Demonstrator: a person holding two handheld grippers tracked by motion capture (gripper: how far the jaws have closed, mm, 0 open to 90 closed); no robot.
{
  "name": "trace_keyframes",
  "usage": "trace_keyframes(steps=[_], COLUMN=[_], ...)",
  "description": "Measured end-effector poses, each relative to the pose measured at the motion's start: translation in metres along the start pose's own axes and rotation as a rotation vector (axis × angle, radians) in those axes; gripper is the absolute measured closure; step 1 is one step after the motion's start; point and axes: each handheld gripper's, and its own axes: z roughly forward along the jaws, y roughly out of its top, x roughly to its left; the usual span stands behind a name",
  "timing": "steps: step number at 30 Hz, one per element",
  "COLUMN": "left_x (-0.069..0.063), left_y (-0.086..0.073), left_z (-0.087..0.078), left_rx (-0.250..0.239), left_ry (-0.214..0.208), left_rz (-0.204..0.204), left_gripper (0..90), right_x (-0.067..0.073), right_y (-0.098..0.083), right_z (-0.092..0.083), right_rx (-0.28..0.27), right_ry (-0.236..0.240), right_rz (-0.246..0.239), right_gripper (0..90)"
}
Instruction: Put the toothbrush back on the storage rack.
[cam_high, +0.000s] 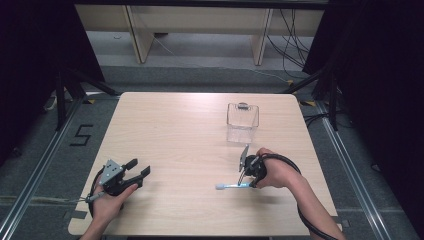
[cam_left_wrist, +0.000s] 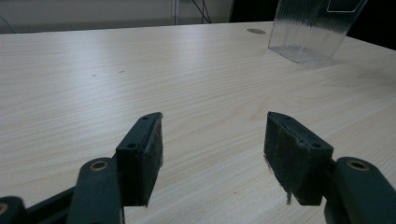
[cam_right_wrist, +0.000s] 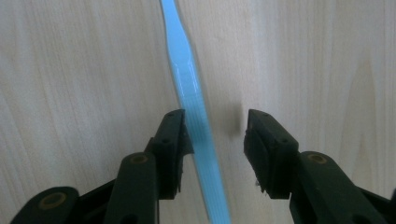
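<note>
A light blue toothbrush (cam_high: 227, 186) lies flat on the wooden table (cam_high: 170, 130) near its front right. My right gripper (cam_high: 244, 183) points down over its handle. In the right gripper view the toothbrush (cam_right_wrist: 189, 79) runs between the jaws of the right gripper (cam_right_wrist: 217, 119), close against the left pad, with a clear gap to the right pad. The jaws stand open around it. My left gripper (cam_high: 140, 167) rests at the front left of the table, and in its own view the left gripper (cam_left_wrist: 214, 135) is open with only bare wood between its pads.
A clear ribbed plastic container (cam_high: 242, 122) stands upright at the table's back right, beyond the right hand; it also appears as the container (cam_left_wrist: 310, 32) at the top right of the left gripper view. Dark curtains, stands and cables surround the table.
</note>
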Motion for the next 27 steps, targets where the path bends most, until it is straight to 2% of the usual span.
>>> trace_keyframes(steps=[2,3,5,6,7,8,10,12,15,19,20,21,23,24,25,26,27], left_x=[0.0,0.0,0.0,-0.001,0.0,0.0,0.0,-0.001,-0.001,-0.001,-0.001,-0.001,-0.001,-0.001,-0.001,-0.001,-0.001], left_y=[0.0,0.0,0.0,0.001,0.0,0.0,0.0,0.0,0.001,0.001,0.001,0.0,0.001,0.001,0.0,0.001,0.001], left_z=[0.0,0.0,-0.001,-0.001,0.0,0.0,-0.001,-0.001,-0.001,-0.001,-0.001,0.0,-0.001,-0.001,-0.001,-0.001,-0.001], left_rx=[0.0,0.009,0.013,0.013,0.007,0.007,0.013,0.013,0.013,0.013,0.013,0.012,0.013,0.013,0.012,0.013,0.013], left_ry=[0.0,0.005,0.007,0.007,0.003,0.003,0.007,0.006,0.006,0.005,0.004,0.004,0.004,0.004,0.004,0.004,0.004], left_rz=[0.0,0.003,0.006,0.008,0.007,0.006,0.005,0.006,0.006,0.005,0.005,0.005,0.005,0.005,0.004,0.005,0.005], left_gripper=[36.7,36.7,36.7,36.7,36.7,36.7,36.7,36.7,36.7,36.7,36.7,36.7,36.7,36.7,36.7,36.7,36.6], right_x=[0.0,0.003,0.003,0.003,0.007,0.007,0.011,0.01,0.01,0.014,0.012,0.014,0.014,0.014,0.012,0.016,0.016], right_y=[0.0,0.002,0.006,0.006,0.008,0.01,0.013,0.014,0.015,0.018,0.019,0.019,0.02,0.02,0.02,0.021,0.021], right_z=[0.001,0.0,0.002,0.002,0.002,0.003,0.004,0.004,0.005,0.005,0.007,0.006,0.007,0.008,0.009,0.008,0.008], right_rx=[-0.01,0.001,-0.011,-0.011,0.01,0.0,0.022,0.011,0.009,0.025,0.019,0.022,0.023,0.023,0.01,0.034,0.034], right_ry=[0.003,0.004,0.009,0.009,0.015,0.012,0.018,0.011,0.011,0.022,0.022,0.016,0.018,0.02,0.02,0.023,0.023], right_rz=[-0.013,0.012,-0.037,-0.037,-0.012,-0.038,-0.028,-0.058,-0.074,-0.068,-0.102,-0.084,-0.086,-0.092,-0.127,-0.076,-0.076], right_gripper=[59.0,59.3,60.1,60.1,60.6,61.3,62.5,64.0,65.8,68.0,68.3,68.5,69.0,69.7,70.0,70.1,70.1])
